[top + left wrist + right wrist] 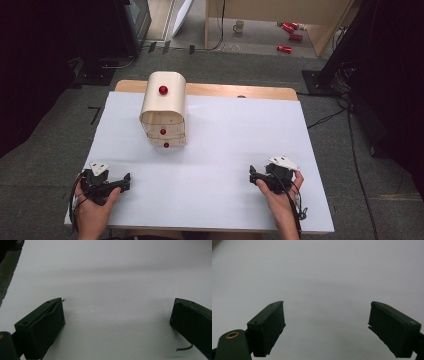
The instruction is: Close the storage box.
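Currently your left gripper [125,181] rests near the desk's [220,150] near-left corner and your right gripper [253,176] near its near-right corner, each held in a hand, tips pointing inward. Both sets of jaws stand wide apart with nothing between them, only white desk surface showing past them in the gripper views. Well apart from both, a small wooden drawer cabinet [163,107] with red knobs [163,90] stands toward the far-left part of the desk.
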Motion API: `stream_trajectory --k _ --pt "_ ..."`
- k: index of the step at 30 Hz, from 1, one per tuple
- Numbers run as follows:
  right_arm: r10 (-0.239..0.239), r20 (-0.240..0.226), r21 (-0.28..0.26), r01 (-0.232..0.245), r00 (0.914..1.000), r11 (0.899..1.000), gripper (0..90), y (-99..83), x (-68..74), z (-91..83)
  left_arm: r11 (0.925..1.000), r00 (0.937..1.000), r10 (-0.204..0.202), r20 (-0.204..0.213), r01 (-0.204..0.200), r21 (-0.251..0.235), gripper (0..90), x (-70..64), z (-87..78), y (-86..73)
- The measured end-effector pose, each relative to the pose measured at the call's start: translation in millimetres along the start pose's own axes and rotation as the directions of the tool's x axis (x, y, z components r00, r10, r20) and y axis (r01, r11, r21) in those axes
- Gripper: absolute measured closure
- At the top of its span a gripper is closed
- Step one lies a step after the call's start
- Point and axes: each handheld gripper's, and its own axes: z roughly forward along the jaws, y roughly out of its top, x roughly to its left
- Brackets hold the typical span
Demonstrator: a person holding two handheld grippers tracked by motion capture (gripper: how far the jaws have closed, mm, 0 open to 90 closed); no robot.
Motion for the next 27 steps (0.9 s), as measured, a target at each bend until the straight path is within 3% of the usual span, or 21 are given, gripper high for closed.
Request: stream_trajectory --k 13,27 --pt "0.088 0.074 0.002 -0.088 0.9933 0.996 13.2 -20.5 -57.7 -15.6 1.0 1.0 0.002 0.0 -0.002 0.0 0.0 0.1 -0.1 -0.1" --pt "0.092 0.154 0.043 -0.1 0.9838 0.994 13.3 -43.6 -101.4 -23.4 1.0 1.0 0.002 0.0 -0.002 0.0 0.0 0.0 -0.2 -0.2"
